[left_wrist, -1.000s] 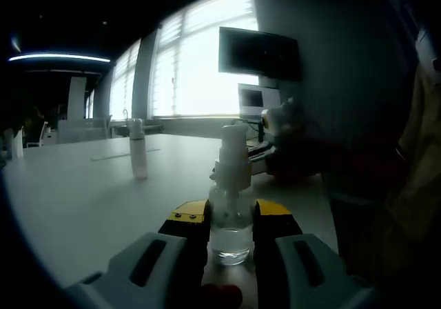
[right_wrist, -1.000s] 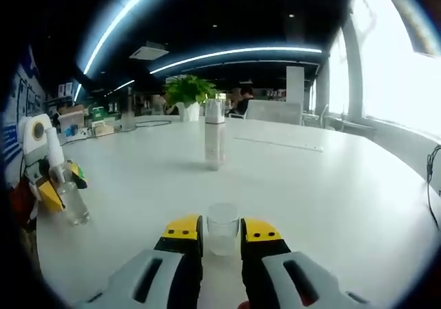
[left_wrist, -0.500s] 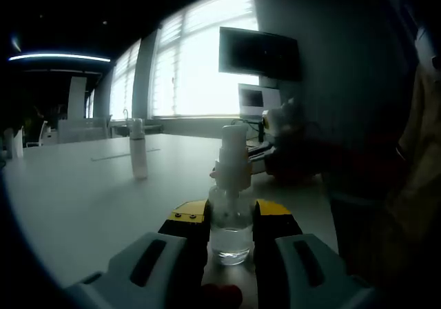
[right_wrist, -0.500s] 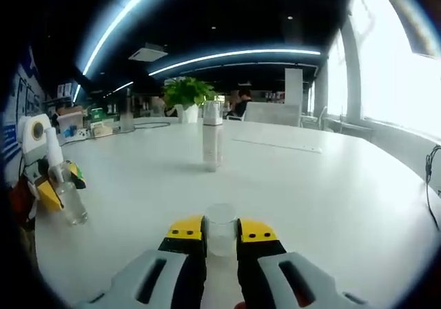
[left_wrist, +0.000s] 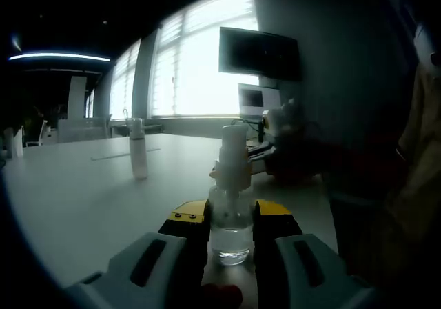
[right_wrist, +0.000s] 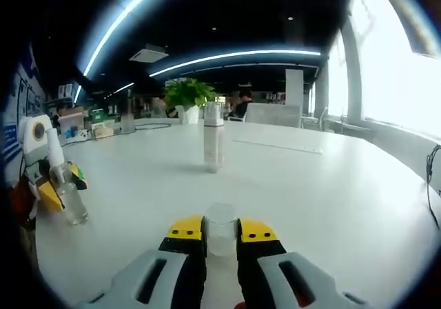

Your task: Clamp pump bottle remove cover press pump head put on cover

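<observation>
Almost nothing moved since a second ago: left gripper view unchanged; in right gripper view the clear cover (right_wrist: 221,220) sits slightly deeper between the yellow tips than at first, same as half a second ago.

Left tool (left_wrist: 230,218) clamped on the pump bottle (left_wrist: 230,212), jaws tight against both sides of its clear body. Bottle upright on the white tabletop (left_wrist: 89,192), white pump head (left_wrist: 233,156) bare, no cover on it. In right gripper view the same bottle (right_wrist: 65,188) shows far left, held by the left tool (right_wrist: 60,185).

Right tool (right_wrist: 220,232) closed on the clear cover, small transparent cup pinched between the tips, low over the tabletop (right_wrist: 331,185), well apart from the pump bottle.

A second spray bottle (right_wrist: 213,138) stands upright mid-tabletop, capped; also seen in left gripper view (left_wrist: 138,148). Potted plant (right_wrist: 187,95) at the far edge. Dark monitor (left_wrist: 259,52) on the wall beside bright windows (left_wrist: 200,61).
</observation>
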Demonstrator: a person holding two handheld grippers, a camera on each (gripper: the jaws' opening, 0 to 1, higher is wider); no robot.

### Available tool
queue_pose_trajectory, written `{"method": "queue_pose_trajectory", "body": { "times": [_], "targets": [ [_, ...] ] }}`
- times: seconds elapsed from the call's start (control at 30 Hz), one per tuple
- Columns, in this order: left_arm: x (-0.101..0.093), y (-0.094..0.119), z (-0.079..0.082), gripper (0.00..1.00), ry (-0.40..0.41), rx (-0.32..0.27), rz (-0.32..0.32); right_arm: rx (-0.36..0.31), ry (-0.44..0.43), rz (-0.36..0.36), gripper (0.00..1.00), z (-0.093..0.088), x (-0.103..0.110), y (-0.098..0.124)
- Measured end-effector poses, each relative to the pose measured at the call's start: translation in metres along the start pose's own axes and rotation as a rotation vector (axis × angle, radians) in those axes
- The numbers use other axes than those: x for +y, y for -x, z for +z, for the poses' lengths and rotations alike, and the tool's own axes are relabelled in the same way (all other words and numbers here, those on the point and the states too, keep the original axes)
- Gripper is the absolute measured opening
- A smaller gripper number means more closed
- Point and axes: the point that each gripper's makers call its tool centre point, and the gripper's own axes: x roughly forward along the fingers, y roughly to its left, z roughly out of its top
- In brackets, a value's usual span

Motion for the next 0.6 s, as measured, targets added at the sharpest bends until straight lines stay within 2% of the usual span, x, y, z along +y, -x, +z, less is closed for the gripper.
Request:
{"method": "queue_pose_trajectory", "body": {
  "times": [0.6],
  "targets": [
    [0.001,0.000,-0.001,0.15,0.002,0.000,0.000,-0.036,-0.004,0.000,0.12,0.013,0.005,0.012]
  ]
}}
